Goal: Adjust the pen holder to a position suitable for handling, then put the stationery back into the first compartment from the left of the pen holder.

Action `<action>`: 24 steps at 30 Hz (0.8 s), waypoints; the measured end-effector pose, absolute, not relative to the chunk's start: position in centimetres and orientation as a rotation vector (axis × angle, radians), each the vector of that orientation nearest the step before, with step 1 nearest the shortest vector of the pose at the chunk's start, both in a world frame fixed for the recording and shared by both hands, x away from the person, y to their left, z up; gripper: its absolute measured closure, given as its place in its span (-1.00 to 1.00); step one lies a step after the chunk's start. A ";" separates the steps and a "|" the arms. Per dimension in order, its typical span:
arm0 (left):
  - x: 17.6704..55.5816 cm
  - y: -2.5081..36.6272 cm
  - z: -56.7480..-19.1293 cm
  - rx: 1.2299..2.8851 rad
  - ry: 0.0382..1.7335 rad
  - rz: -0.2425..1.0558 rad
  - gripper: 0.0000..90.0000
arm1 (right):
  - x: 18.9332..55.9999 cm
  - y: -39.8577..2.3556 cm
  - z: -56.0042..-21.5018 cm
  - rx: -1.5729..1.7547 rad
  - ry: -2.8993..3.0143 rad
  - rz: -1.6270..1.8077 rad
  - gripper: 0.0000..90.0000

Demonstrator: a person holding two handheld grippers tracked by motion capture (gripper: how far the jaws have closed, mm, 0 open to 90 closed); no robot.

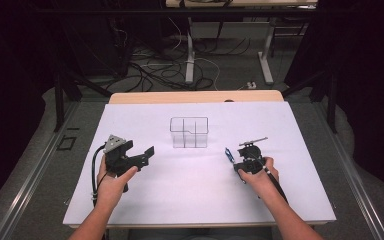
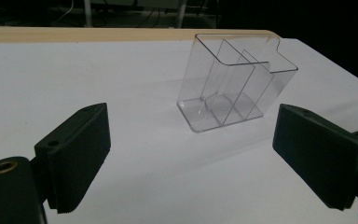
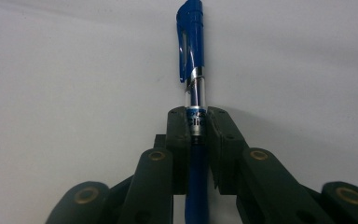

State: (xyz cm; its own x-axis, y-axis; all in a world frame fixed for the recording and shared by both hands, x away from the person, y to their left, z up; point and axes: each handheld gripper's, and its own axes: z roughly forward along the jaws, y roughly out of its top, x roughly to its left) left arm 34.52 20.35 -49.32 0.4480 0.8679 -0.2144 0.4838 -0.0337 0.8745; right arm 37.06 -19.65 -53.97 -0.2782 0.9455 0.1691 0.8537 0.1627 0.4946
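Observation:
A clear plastic organiser (image 1: pixel 189 132) with several compartments stands upright near the middle of the white table (image 1: pixel 180 190). My left gripper (image 1: pixel 147 152) rests at the left, held in a hand, its jaws wide open and empty, pointing toward the organiser (image 2: pixel 235 81). In the left gripper view the black pads (image 2: pixel 77 154) frame the box from a distance. At the right, my right gripper (image 1: pixel 235 160) is shut on a blue pen (image 1: pixel 228 154). In the right gripper view the pen (image 3: pixel 192 42) sticks out past the right gripper (image 3: pixel 196 119), capped end forward, just above the table.
The wooden table edge (image 1: pixel 195 96) runs along the far side. Beyond it are desk legs (image 1: pixel 190 55) and cables (image 1: pixel 150 70) on the floor. A dark frame rail (image 1: pixel 330 100) stands at the right.

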 end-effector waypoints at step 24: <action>34.2 20.2 -49.0 1.686 1.138 0.478 -0.64 | 36.6 -20.6 -51.4 1.651 2.313 0.861 0.77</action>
State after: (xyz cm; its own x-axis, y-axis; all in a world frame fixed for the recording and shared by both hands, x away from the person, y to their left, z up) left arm 34.16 20.24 -48.97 0.4781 0.8560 -0.1965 0.4585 -0.0525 0.8871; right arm 36.58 -20.56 -51.37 -0.3714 0.9096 0.1863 0.8102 0.2194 0.5435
